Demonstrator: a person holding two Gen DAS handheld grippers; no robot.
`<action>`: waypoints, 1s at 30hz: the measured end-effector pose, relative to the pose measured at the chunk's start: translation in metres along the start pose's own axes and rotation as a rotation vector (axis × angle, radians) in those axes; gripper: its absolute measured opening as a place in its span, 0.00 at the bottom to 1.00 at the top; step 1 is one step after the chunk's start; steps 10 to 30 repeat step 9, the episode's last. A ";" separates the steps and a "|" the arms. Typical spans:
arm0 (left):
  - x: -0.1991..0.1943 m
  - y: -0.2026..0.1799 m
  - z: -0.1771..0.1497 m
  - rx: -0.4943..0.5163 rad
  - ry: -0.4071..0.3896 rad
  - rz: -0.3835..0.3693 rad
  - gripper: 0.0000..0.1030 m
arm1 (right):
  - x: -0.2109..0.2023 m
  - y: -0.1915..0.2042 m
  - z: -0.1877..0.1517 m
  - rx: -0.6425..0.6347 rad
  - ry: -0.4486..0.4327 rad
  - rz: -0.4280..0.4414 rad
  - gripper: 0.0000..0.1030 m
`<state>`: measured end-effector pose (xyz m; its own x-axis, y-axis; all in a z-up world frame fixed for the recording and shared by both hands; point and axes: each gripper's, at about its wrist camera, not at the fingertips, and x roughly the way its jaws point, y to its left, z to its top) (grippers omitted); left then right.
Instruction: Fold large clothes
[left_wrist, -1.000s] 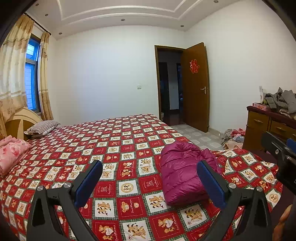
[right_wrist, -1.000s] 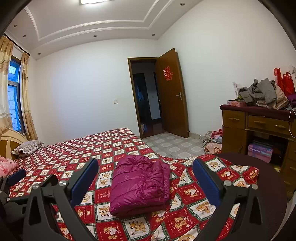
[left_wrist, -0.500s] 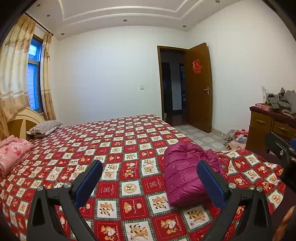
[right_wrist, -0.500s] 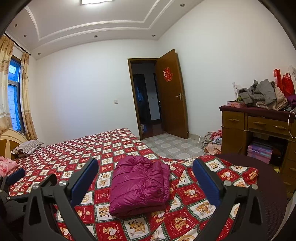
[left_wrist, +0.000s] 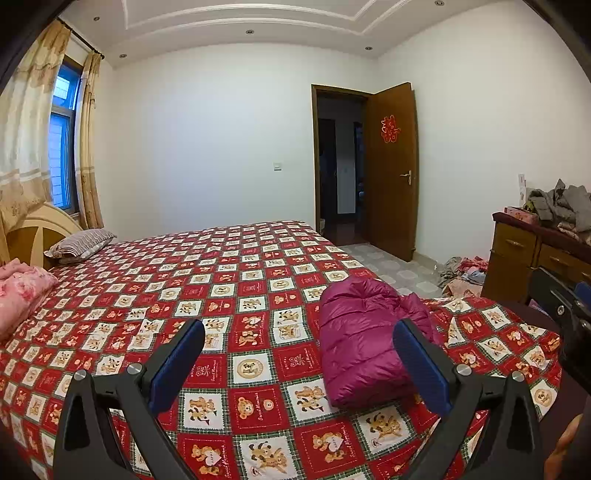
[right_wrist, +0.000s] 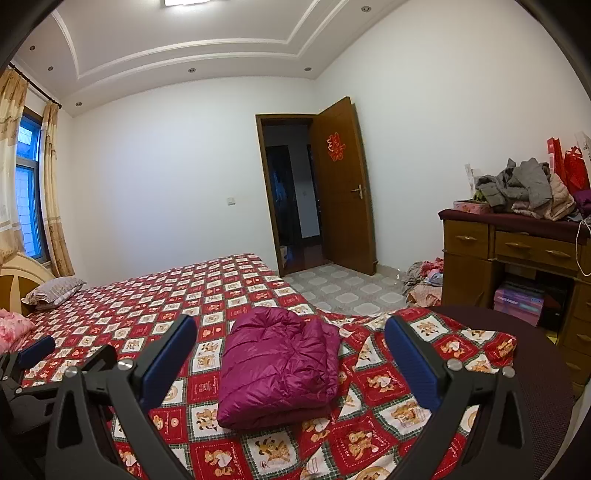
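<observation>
On the near end of the bed (right_wrist: 155, 291), toward its right side, sits the purple puffer jacket (right_wrist: 277, 365), already folded into a chunky rectangular bundle and lying flat on the red bear-print quilt (left_wrist: 229, 280). Both grippers are just hanging in the air above the foot of the bed, touching nothing. Left gripper (left_wrist: 299, 365) has its jaws spread wide, and from its camera the jacket (left_wrist: 362, 343) sits off to the right, partly behind the right blue pad. Right gripper (right_wrist: 291, 362) is spread wide too, with the jacket pretty much framed between its two fingers but well beyond them, no contact. You can also catch the left gripper's blue tip at the left edge of the right camera's view. The quilt is bunched and folded back a bit at the near right corner of the bed, showing a dark maroon surface underneath. Up by the headboard there's a striped pillow (left_wrist: 79, 242) and a pink floral blanket (left_wrist: 18, 291). Off to the right there's a wooden worktop with drawers (right_wrist: 513, 254) with a messy heap of grey clothes (right_wrist: 517, 188) on top, another pile of clothes on the floor (right_wrist: 424, 277) next to it, and the brown door (right_wrist: 343, 184) stands open at the back.
</observation>
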<state>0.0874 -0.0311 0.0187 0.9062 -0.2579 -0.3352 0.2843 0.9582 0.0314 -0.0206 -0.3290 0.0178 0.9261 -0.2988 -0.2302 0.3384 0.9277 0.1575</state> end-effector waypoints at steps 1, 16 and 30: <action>0.000 0.000 0.000 0.000 0.001 -0.001 0.99 | 0.000 0.000 -0.001 -0.001 0.001 0.001 1.00; 0.005 0.002 -0.002 0.001 0.019 0.013 0.99 | 0.004 0.000 -0.002 -0.007 0.010 -0.001 1.00; 0.005 0.002 -0.002 0.001 0.019 0.013 0.99 | 0.004 0.000 -0.002 -0.007 0.010 -0.001 1.00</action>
